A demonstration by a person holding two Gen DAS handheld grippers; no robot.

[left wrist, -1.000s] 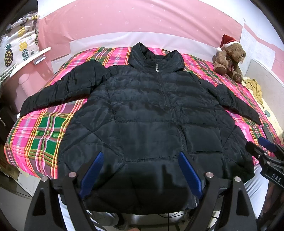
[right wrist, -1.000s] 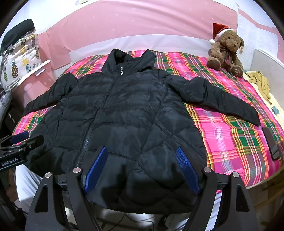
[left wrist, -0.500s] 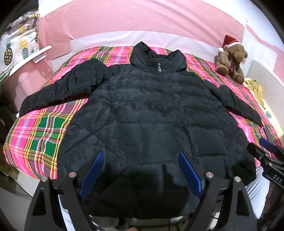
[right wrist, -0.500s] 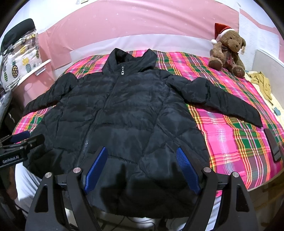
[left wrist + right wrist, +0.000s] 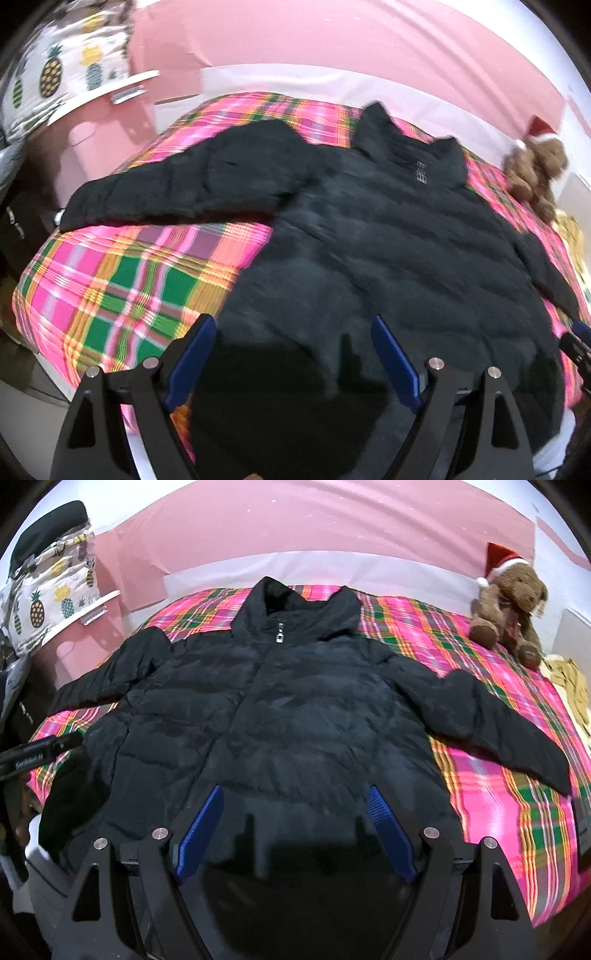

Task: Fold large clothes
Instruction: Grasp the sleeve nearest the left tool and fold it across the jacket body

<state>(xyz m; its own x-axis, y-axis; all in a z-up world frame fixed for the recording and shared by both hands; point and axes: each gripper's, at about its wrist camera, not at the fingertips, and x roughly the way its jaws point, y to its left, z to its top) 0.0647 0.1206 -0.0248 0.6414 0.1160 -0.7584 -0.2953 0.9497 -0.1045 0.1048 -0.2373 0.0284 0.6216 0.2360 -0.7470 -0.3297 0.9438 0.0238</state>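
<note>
Left wrist view: the black quilted puffer jacket (image 5: pixel 388 258) lies front-up and spread flat on the pink, green and orange plaid bedspread (image 5: pixel 122 280), its long axis running from the hem at the near bed edge to the collar pointing at the pink far wall. One sleeve (image 5: pixel 184 188) stretches sideways to the left across the plaid. The left gripper (image 5: pixel 291 354) hovers over the hem near that corner, its blue-padded jaws spread wide with nothing between them. This view is motion-blurred. A brown teddy bear in a red Santa hat (image 5: pixel 535 166) sits at the far right of the bed.

Right wrist view: the same jacket (image 5: pixel 288 716) fills the middle, silver zipper pull (image 5: pixel 280 635) closed up at the collar, the other sleeve (image 5: pixel 491 720) angled out rightward and towards the near edge. The right gripper (image 5: pixel 295 830) hangs above the hem's middle, jaws likewise wide apart and empty. The teddy bear (image 5: pixel 509 602) sits at the far right corner.
</note>
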